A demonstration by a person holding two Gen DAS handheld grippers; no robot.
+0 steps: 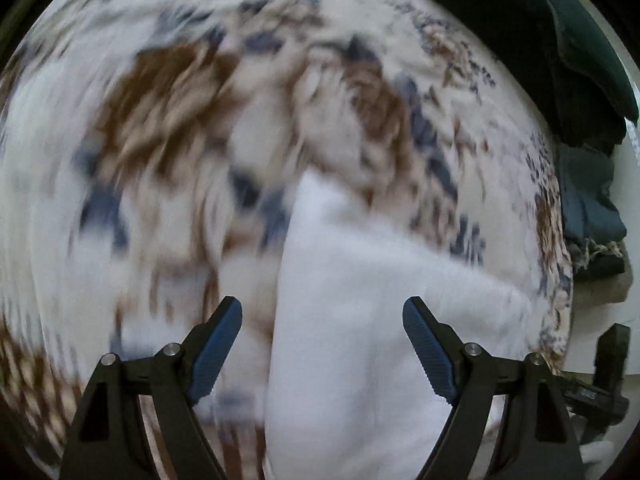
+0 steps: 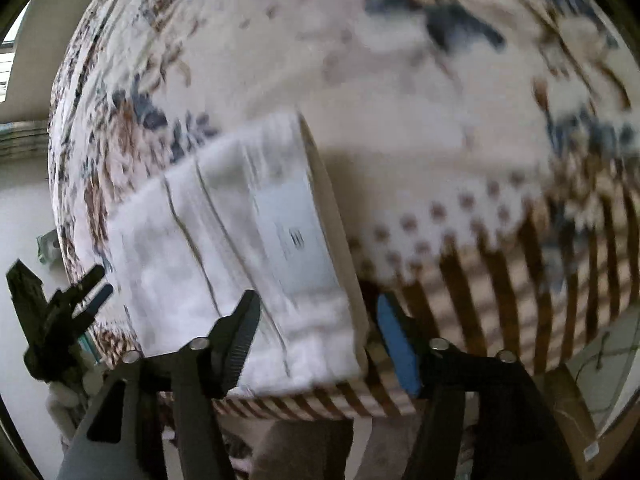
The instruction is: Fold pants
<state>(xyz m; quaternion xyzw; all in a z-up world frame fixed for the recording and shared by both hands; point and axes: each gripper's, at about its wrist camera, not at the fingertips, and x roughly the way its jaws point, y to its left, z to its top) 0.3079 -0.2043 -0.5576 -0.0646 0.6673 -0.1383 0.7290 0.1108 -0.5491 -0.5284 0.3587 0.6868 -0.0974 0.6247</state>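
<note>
White folded pants (image 2: 240, 248) on patterned bedspread (image 2: 400, 80); left gripper (image 1: 322, 316) fingers spread, right gripper (image 2: 318, 312) fingers spread

soft daylight | heavy motion blur | fisheye-bent edges, dark corners

A bedroom at home: a bed under a floral bedspread (image 1: 168, 92) fills the view ahead of both grippers, dark clothes (image 1: 540, 40) heaped at the far right edge.

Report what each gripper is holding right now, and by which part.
Nothing is held. The left gripper and right gripper are both open above the white pants, with no cloth between their fingers.
</note>
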